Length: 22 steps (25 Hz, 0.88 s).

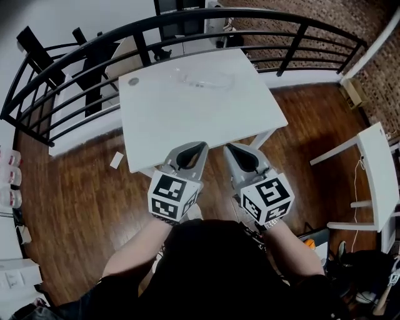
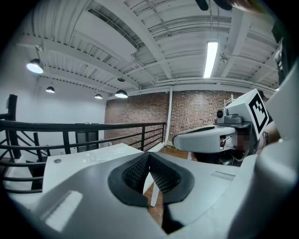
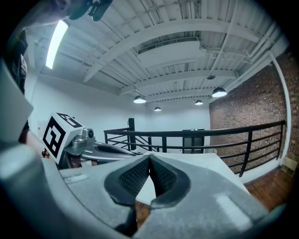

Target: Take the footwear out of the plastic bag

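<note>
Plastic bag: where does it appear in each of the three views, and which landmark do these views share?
Head view: the clear plastic bag lies above centre, on the far half of the white table.
Left gripper view: faint, left of centre, on the white table.
Right gripper view: I cannot make it out; only the table shows.
Shared landmark: the black railing behind the table.

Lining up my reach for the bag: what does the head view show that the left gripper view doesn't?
Head view only: the whole white table, a paper scrap on the floor, a second white table at right. Left gripper view only: the left gripper's tongs up close, shut on nothing, and the ceiling strip light. Both: the clear plastic bag, the black railing, the right gripper.
</note>
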Tool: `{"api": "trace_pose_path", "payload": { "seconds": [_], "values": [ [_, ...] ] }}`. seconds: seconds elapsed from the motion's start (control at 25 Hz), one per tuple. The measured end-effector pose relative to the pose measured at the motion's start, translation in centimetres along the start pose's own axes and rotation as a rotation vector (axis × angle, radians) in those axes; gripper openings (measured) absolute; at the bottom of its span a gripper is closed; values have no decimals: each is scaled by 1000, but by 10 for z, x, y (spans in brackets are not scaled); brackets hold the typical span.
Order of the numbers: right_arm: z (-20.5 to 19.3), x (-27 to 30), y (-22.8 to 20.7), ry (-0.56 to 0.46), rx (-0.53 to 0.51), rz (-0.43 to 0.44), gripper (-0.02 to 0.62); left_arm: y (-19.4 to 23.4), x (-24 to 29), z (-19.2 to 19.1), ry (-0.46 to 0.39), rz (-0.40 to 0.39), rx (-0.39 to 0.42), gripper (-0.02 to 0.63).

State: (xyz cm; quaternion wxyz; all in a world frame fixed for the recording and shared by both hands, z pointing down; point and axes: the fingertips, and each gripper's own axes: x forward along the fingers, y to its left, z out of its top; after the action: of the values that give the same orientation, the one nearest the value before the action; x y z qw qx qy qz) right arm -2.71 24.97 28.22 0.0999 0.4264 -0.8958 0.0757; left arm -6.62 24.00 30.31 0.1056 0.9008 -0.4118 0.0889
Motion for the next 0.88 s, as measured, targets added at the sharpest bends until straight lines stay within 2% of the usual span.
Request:
{"api": "trace_pose_path", "payload": {
  "seconds": [0.24,0.52,0.88],
  "values": [
    [13,61,-21,37,1,-12,-8,58,25,12,17,-19,-10,12],
    [14,99,-36,50,-5,11,-8,94,40,5,38,10,-31,12],
    [4,147,-77,49,22,94,-8,125,87,-1,84,78,-31,12]
  ]
}}
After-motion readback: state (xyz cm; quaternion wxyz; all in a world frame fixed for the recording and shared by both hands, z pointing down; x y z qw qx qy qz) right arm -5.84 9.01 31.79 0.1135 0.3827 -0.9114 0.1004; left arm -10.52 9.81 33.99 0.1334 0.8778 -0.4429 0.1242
